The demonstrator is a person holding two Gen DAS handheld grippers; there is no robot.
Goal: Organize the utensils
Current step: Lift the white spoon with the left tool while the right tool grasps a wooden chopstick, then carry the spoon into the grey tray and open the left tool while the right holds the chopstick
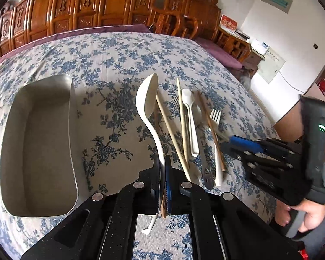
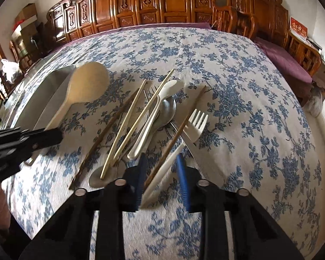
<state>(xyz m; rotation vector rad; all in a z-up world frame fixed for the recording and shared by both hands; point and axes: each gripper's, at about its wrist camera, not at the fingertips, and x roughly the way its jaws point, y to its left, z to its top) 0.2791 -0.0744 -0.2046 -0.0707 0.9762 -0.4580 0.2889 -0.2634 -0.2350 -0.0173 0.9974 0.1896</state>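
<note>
Your left gripper (image 1: pixel 162 186) clenched on big white ladle (image 1: pixel 146 99), lifted beside metal tray (image 1: pixel 72 130) (tray bare, nothing sorted). Your right gripper (image 2: pixel 162 173) straddles white fork (image 2: pixel 195 123) handle, not pinching. Chopsticks (image 2: pixel 127 125), spoons remain piled on cloth.

Probably home: carved wooden chairs (image 2: pixel 153 2)

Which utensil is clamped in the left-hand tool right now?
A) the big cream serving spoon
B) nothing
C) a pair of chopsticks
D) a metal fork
A: the left gripper is shut on the handle of the big cream serving spoon, lifting it beside the metal tray.
</note>
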